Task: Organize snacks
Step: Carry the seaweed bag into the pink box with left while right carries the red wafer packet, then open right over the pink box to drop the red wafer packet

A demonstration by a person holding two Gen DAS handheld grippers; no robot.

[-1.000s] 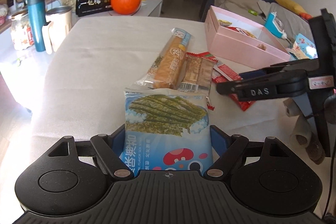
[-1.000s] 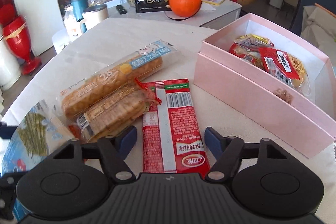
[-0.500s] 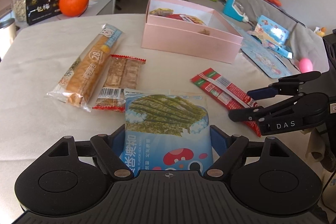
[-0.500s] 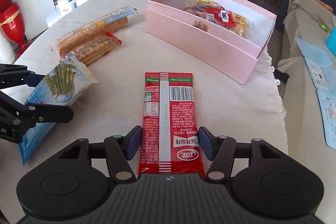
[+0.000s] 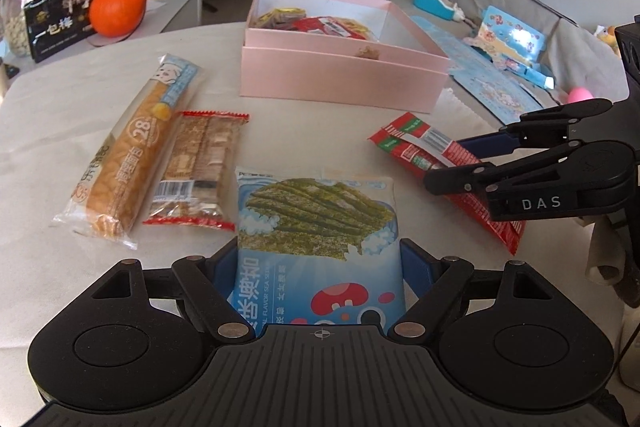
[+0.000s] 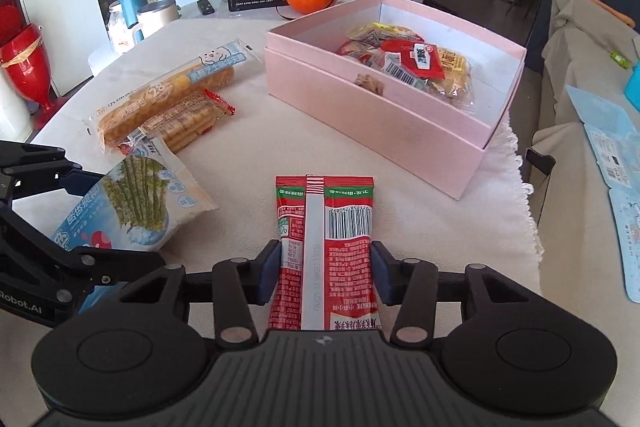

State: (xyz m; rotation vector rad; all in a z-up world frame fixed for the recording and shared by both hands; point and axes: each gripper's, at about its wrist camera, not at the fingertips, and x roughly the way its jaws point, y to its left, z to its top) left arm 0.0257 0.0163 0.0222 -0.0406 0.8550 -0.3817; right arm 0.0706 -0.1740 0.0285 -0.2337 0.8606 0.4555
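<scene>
- On a cloth-covered table (image 6: 248,163), two handheld grippers each grip a snack pack.
- Right gripper (image 6: 325,273): jaws have just been closing; blue pads now press both long sides of a red sachet (image 6: 326,227), barcode side up. The pack's far end sticks out past the fingertips twd the pink box (image 6: 384,115).
- Left gripper (image 5: 320,267): pads clamp the sides of a blue seaweed pack (image 5: 318,227), its far half sticking out past the tips.
- Pink box is open-topped, w/ wrapped snacks inside near its far side; bare white floor elsewhere in it.
- Bare cloth btwn sachet tip and the box's near wall.
- Still lying on the table, left of the box: a long bread pack (image 5: 132,155) and a biscuit pack (image 5: 198,167), touching side by side.
- Table's right edge is fringed, just beside the box corner.
</scene>
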